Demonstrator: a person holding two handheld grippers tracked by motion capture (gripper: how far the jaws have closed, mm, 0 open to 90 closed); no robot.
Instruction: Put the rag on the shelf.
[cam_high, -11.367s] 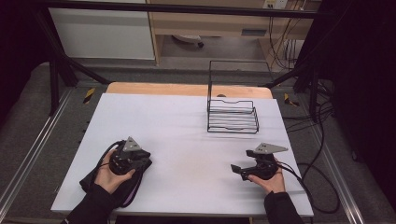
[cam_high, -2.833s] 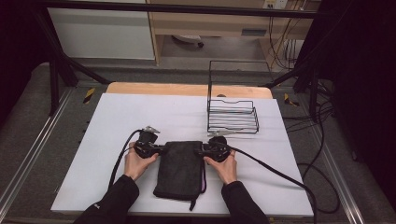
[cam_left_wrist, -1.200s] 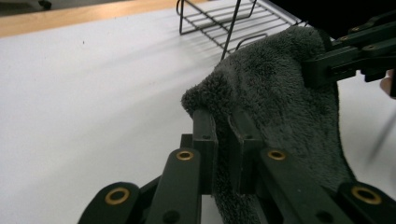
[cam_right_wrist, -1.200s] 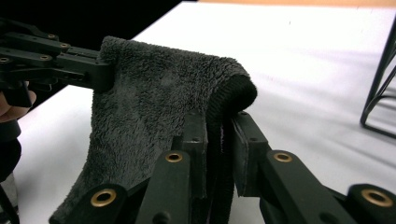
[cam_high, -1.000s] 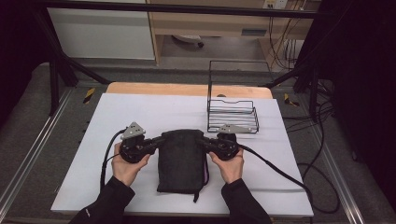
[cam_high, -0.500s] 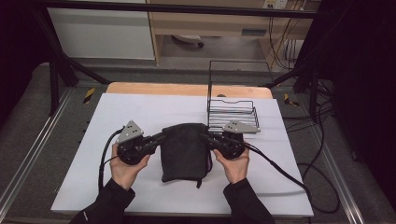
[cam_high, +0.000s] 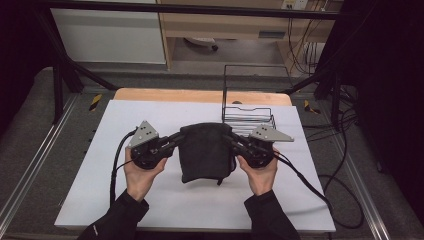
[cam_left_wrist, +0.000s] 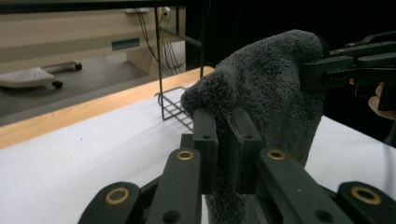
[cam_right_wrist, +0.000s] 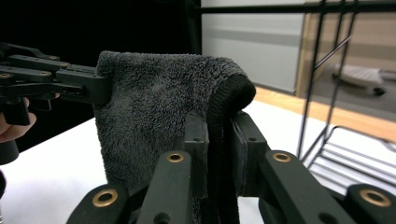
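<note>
Dark fluffy towel (cam_high: 206, 152) in the middle of the frame, lifted at its top edge — bottom part hanging down to the white table (cam_high: 100, 150). Pinched at the top left corner by the left hand-held gripper (cam_high: 176, 139), jaws squeezed tight on the cloth, easy to see up close in the left gripper view (cam_left_wrist: 223, 135). Pinched at the top right corner by the right hand-held gripper (cam_high: 231, 140) the same way, jaws closed on the thick dark hem in the right gripper view (cam_right_wrist: 219, 135). One corner each, so the top edge stays stretched flat between them and the cloth hangs straight, not bunched. Held up and level, probably for a neat fold or for a lift toward the black wire rack (cam_high: 247, 117) just behind, in the upper right part of the frame. Both grips near the very edge — a small slip there and a corner could drop.
</note>
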